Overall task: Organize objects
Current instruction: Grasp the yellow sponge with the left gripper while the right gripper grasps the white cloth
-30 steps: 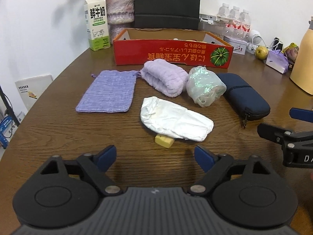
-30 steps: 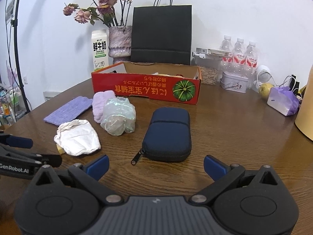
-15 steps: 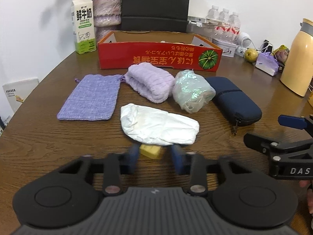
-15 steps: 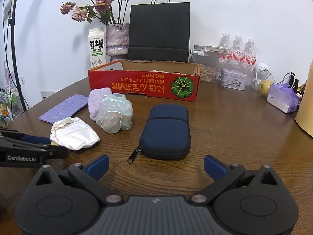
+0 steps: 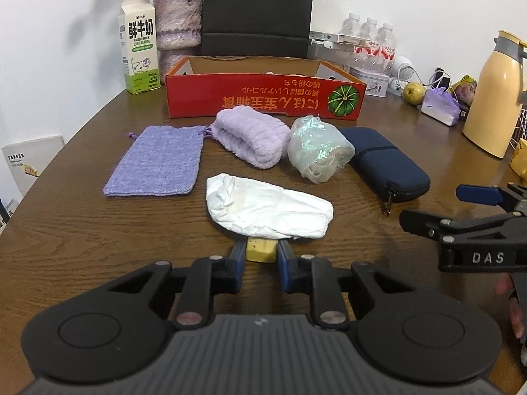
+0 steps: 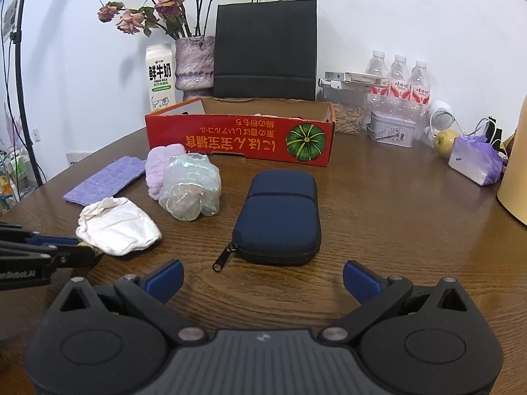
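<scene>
Left gripper (image 5: 261,252), lower centre of its own view: jaws narrow and closing, blue pads at either side of a small yellow block (image 5: 260,250) resting on the wooden table (image 5: 82,247). White crumpled cloth (image 5: 266,212) lay just above the block, touching it. Mid-frame row, left to right: lilac pouch (image 5: 156,164), rolled lilac towel (image 5: 250,140), iridescent plastic bundle (image 5: 318,151), navy zip case (image 5: 385,164). Red cardboard box (image 5: 263,98) stood open behind them. Right gripper (image 6: 262,278), lower centre of its view: jaws wide, nothing between them, case just beyond.
</scene>
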### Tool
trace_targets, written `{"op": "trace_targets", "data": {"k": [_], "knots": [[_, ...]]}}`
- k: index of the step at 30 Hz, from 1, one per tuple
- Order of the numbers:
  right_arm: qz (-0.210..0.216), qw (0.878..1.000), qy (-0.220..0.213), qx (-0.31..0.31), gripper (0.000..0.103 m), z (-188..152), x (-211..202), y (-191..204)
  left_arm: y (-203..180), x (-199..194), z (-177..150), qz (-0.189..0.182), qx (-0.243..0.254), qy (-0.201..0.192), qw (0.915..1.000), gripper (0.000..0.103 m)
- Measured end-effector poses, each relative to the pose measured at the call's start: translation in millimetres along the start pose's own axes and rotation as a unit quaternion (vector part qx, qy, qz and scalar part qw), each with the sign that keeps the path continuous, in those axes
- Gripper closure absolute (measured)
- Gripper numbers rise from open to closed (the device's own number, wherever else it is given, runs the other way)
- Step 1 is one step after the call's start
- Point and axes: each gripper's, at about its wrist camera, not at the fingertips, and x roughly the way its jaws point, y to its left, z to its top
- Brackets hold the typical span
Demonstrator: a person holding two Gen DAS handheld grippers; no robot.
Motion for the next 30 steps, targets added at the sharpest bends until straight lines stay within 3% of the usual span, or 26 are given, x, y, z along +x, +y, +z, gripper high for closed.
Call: {"op": "trace_targets", "data": {"k": [14, 30], "knots": [[0.014, 1.0, -0.008, -0.013, 0.0, 2.8, -7.1, 21.8, 13.5, -50.0, -13.7, 0.005, 0.015, -0.032, 0.9993, 0.083], [0.068, 0.995, 0.01, -0.066, 0.0, 9.5, -2.9, 84.3, 58.2, -74.2, -19.9, 0.036, -0.028, -0.062, 0.997, 0.083]]}}
